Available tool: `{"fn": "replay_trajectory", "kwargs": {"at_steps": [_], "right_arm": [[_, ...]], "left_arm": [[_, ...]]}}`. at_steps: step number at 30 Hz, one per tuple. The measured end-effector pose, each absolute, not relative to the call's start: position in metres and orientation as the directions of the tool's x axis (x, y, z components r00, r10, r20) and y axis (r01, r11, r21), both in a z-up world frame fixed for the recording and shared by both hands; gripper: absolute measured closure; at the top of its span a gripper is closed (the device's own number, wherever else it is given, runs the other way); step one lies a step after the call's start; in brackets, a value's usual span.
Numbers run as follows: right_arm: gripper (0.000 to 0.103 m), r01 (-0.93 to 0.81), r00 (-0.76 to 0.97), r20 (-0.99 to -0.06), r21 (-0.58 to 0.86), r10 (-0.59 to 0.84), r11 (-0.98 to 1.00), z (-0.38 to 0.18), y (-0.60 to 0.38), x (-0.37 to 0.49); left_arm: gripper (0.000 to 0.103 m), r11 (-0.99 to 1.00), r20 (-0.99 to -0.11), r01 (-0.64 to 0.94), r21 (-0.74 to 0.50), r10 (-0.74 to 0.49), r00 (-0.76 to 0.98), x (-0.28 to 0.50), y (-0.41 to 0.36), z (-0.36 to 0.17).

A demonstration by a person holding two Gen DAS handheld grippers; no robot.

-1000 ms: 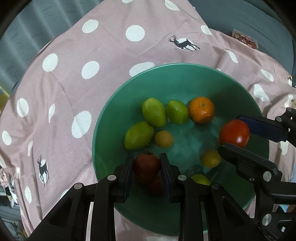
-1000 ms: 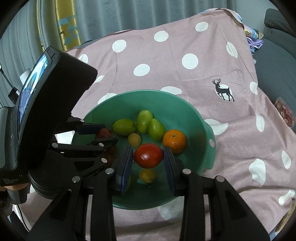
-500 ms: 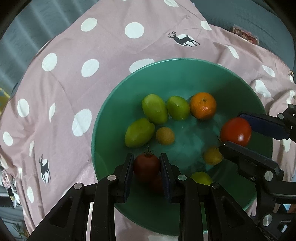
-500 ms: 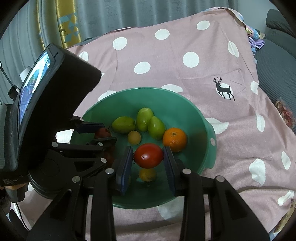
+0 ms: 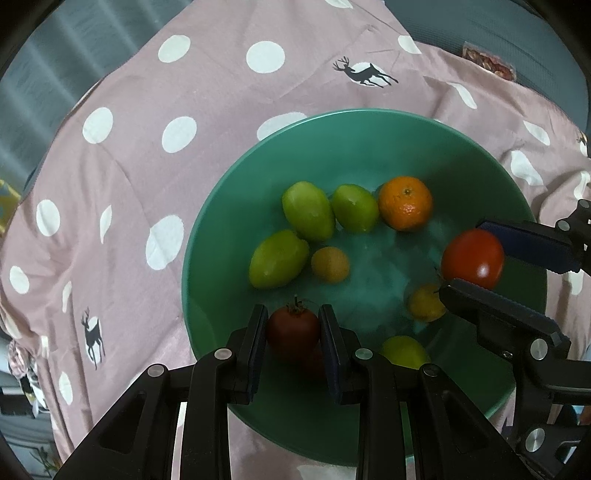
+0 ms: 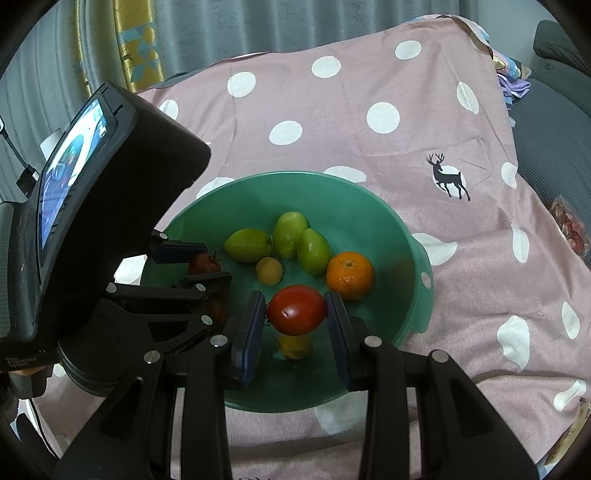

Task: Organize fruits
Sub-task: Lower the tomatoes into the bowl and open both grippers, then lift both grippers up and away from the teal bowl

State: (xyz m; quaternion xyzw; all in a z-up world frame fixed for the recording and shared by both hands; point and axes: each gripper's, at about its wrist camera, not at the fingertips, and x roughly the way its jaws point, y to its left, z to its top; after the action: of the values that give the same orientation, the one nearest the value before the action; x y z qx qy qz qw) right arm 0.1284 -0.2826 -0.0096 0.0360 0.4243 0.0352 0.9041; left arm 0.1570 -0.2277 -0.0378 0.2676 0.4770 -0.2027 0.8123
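A green bowl [image 5: 236,206] [image 6: 399,236] sits on the dotted pink cloth and holds mixed fruit. My left gripper [image 5: 293,326] [image 6: 194,264] is shut on a dark red tomato [image 5: 293,328] [image 6: 204,263] near the bowl's near side. My right gripper [image 6: 296,310] [image 5: 491,264] is shut on a bright red tomato [image 6: 297,309] [image 5: 473,258] held above the bowl's floor. Three green fruits [image 5: 307,210], an orange mandarin [image 5: 405,203] [image 6: 350,275] and small yellow fruits [image 5: 330,264] [image 6: 294,345] lie in the bowl.
The pink cloth with white dots and deer prints [image 5: 122,155] [image 6: 369,118] covers the whole surface around the bowl. A grey sofa [image 6: 554,122] lies to the right, curtains [image 6: 221,26] stand behind, and a small snack packet [image 5: 487,64] rests at the cloth's edge.
None of the fruit has shifted and both grips hold. The left wrist view has drifted slightly, so the bowl sits a little lower in it.
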Motion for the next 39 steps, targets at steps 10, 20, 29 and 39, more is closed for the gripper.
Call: {"fn": "replay_trajectory", "kwargs": {"at_steps": [10, 20, 29, 39], "right_arm": [[0.067, -0.029, 0.638, -0.764, 0.100, 0.096, 0.995, -0.009, -0.284, 0.127], [0.067, -0.029, 0.643, -0.760, 0.099, 0.094, 0.995, -0.008, -0.284, 0.126], [0.064, -0.023, 0.647, -0.757, 0.098, 0.089, 0.995, -0.006, -0.283, 0.125], [0.022, 0.042, 0.704, -0.708, 0.115, 0.053, 0.992, 0.012, -0.293, 0.110]], "left_arm": [[0.074, 0.774, -0.883, 0.585, 0.243, -0.074, 0.464, 0.157, -0.226, -0.037], [0.074, 0.773, -0.883, 0.586, 0.241, -0.075, 0.463, 0.155, -0.226, -0.038], [0.074, 0.779, -0.881, 0.581, 0.235, -0.081, 0.465, 0.153, -0.224, -0.032], [0.043, 0.800, -0.868, 0.562, 0.211, -0.111, 0.484, 0.144, -0.212, -0.020]]}}
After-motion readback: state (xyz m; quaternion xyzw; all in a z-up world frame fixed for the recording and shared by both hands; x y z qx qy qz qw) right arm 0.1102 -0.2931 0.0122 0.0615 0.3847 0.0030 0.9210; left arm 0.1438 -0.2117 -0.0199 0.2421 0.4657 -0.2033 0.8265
